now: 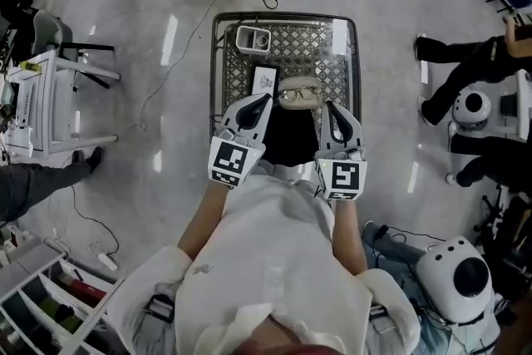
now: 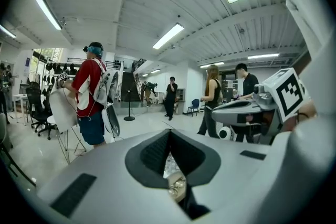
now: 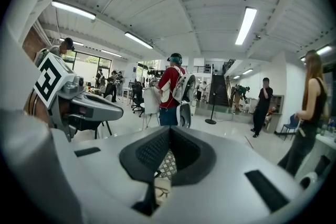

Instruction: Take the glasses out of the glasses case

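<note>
Reference landmark: the mesh table (image 1: pixel 223 54).

1. A white container (image 1: pixel 253 38) sits at the far-left corner of the table.
2. A white card (image 1: pixel 263 81) with dark print lies flat near the table centre, nearer the person than the container.
3. The left gripper (image 1: pixel 266 100) is held over the near-left part of the table, its tip just beside the near end of the card. In the left gripper view the left gripper (image 2: pixel 169 131) has its jaws clenched tip to tip with nothing between them. Through the opening below the tips, part of the glasses (image 2: pixel 176 186) shows.
4. The glasses case (image 1: pixel 299 84) rests at the table centre, just right of the card, with its lid open. The glasses (image 1: pixel 299 96) lie inside the case.
5. A black cloth (image 1: pixel 291 137) covers the near edge of the table, touching the near side of the case.
6. The right gripper (image 1: pixel 327 106) is held over the near-right part of the table, its tip close to the right end of the case. In the right gripper view the right gripper (image 3: pixel 169 129) has its jaws clenched together, grasping nothing.
</note>
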### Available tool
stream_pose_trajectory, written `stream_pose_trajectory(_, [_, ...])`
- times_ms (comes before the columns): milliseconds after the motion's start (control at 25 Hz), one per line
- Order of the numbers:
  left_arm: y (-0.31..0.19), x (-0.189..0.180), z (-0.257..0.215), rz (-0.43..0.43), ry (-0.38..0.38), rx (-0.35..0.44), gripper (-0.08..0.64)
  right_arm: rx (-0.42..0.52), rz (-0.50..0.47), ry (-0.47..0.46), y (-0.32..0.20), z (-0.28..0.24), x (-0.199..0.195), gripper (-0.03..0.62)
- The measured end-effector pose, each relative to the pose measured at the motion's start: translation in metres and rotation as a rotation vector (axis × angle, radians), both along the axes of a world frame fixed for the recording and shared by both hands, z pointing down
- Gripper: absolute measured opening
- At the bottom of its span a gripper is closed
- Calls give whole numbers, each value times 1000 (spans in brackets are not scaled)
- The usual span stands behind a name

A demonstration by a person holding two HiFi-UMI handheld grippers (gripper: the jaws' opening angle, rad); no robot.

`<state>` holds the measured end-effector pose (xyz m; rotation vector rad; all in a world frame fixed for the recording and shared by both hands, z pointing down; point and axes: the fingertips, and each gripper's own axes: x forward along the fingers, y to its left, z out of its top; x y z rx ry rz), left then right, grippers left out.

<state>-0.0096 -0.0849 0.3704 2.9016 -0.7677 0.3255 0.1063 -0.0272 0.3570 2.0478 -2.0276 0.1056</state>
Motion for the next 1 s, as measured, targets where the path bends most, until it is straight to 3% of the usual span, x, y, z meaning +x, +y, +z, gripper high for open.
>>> stream_pose_trajectory(600, [-31, 24, 71, 42, -52, -106, 12, -197, -89, 71, -49, 88, 14, 8])
stream_pose_trajectory(1000, [-28, 42, 124, -13, -154, -193, 12, -356, -221, 58, -48, 163, 40, 9])
